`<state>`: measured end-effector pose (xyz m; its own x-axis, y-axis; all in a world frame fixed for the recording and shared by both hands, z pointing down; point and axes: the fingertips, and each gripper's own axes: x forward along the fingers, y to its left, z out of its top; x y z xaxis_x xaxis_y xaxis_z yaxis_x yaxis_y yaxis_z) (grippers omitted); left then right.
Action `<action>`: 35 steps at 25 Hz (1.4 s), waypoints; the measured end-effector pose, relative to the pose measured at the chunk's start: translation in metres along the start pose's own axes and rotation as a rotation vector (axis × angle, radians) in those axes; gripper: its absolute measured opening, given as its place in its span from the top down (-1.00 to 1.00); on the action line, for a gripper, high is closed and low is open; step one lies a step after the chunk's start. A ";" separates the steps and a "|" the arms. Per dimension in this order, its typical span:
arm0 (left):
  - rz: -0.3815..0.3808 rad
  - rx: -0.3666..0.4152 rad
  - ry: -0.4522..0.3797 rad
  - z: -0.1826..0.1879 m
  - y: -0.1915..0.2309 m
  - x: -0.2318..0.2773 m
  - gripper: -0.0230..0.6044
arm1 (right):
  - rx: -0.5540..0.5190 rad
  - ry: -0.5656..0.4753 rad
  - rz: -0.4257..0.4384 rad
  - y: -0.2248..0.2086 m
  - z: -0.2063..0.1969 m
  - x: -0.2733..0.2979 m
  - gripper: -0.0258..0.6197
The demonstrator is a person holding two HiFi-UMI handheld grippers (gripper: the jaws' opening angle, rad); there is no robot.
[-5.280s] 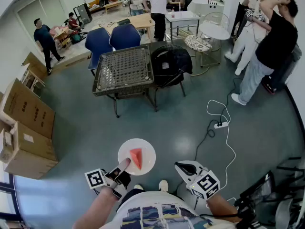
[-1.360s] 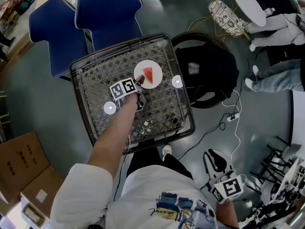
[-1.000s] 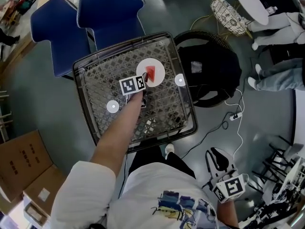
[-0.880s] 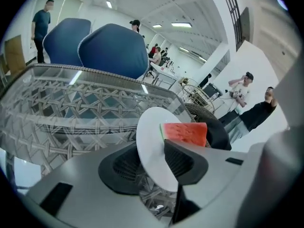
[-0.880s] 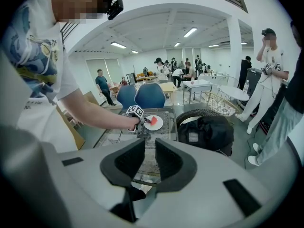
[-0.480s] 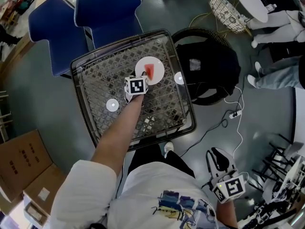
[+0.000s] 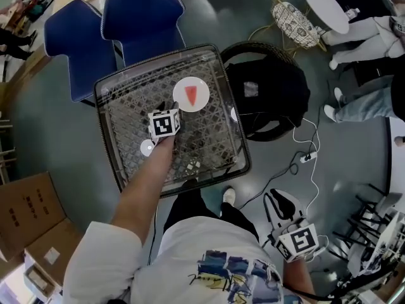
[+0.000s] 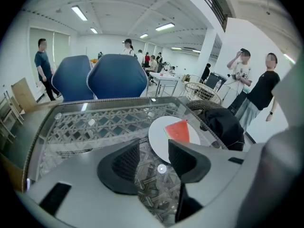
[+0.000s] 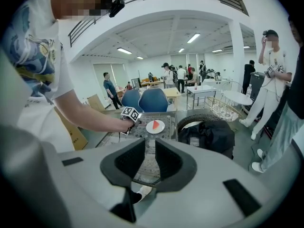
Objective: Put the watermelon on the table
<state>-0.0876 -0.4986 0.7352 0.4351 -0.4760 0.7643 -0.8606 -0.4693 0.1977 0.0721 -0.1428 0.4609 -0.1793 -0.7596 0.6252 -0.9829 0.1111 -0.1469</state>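
A red watermelon wedge (image 7: pixel 191 95) lies on a white plate (image 7: pixel 180 88), and the plate rests on the glass-topped wicker table (image 7: pixel 126 106). My left gripper (image 7: pixel 174 115) hovers just short of the plate's near edge, open, with nothing between its jaws. In the left gripper view the watermelon (image 8: pixel 178 131) and plate (image 8: pixel 158 139) sit just beyond the left gripper (image 8: pixel 153 150). My right gripper (image 7: pixel 274 199) hangs low at my right side, far from the table. In the right gripper view, the right gripper (image 9: pixel 150 158) shows a narrow gap and holds nothing.
Two blue chairs (image 7: pixel 107 24) stand behind the table. A round wicker chair with a black bag (image 7: pixel 266 97) is close on its right. A cable and power strip (image 7: pixel 308 157) lie on the floor, cardboard boxes (image 7: pixel 25 214) at left. People stand at the far right.
My left gripper set the plate with the watermelon on the table, opened its jaws and drew back toward me and upward. The right gripper stayed put.
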 end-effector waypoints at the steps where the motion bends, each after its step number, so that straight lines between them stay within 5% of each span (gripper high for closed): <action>1: -0.008 -0.011 -0.020 0.000 -0.001 -0.011 0.32 | -0.010 -0.010 0.012 -0.003 0.000 -0.001 0.70; 5: -0.029 -0.065 -0.106 0.001 -0.012 -0.068 0.34 | -0.064 -0.057 0.082 -0.019 0.001 -0.007 0.70; 8: -0.026 -0.108 -0.195 -0.002 -0.036 -0.125 0.86 | -0.112 -0.095 0.166 -0.032 -0.001 -0.017 0.71; 9: -0.037 -0.122 -0.214 -0.008 -0.049 -0.145 0.90 | -0.131 -0.101 0.195 -0.034 -0.004 -0.025 0.71; 14: -0.148 -0.175 -0.279 -0.049 -0.137 -0.243 0.90 | -0.242 -0.112 0.347 -0.056 -0.032 -0.053 0.80; 19: -0.255 -0.129 -0.302 -0.089 -0.228 -0.328 0.90 | -0.332 -0.117 0.471 -0.059 -0.052 -0.072 0.87; 30: -0.436 0.106 -0.381 -0.144 -0.342 -0.463 0.90 | -0.427 -0.176 0.583 0.013 -0.070 -0.124 0.89; 35: -0.468 -0.023 -0.454 -0.179 -0.331 -0.521 0.90 | -0.532 -0.200 0.639 0.079 -0.087 -0.150 0.89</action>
<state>-0.0767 0.0379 0.3814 0.8295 -0.4942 0.2601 -0.5563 -0.6898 0.4633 0.0178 0.0355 0.4220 -0.7439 -0.5421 0.3908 -0.5938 0.8045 -0.0145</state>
